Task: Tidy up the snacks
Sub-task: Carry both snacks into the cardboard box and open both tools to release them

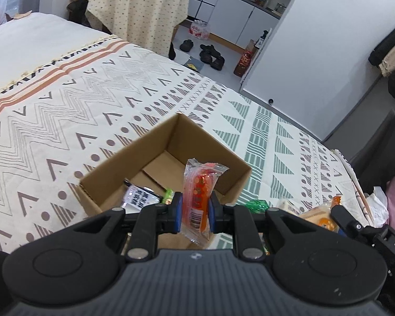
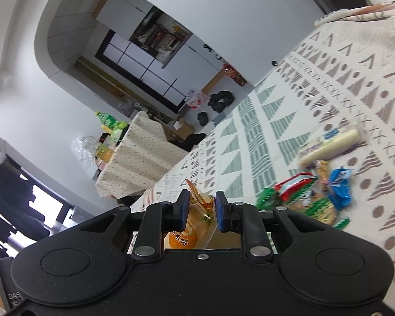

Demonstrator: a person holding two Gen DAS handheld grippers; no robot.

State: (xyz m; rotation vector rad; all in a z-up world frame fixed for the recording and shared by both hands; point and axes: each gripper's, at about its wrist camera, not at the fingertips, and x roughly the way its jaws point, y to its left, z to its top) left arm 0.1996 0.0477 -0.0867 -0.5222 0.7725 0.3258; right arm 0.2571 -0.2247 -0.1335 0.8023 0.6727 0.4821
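My left gripper [image 1: 195,212] is shut on a clear-wrapped orange snack packet [image 1: 200,188] and holds it upright over the near side of an open cardboard box [image 1: 113,168] on the patterned bedspread. A black-and-white packet [image 1: 138,197] lies inside the box. My right gripper [image 2: 202,212] is shut on an orange rice-cracker packet [image 2: 197,221], lifted off the bed and tilted; that gripper and packet also show at the right of the left wrist view [image 1: 326,220]. A pile of loose snacks [image 2: 310,192] lies on the bed to its right.
A long white packet [image 2: 329,147] lies beyond the pile. A green wrapper [image 1: 256,205] lies right of the box. A cloth-covered table [image 1: 137,8] stands past the bed, shoes [image 1: 210,54] on the floor, a white door [image 1: 316,52] at right.
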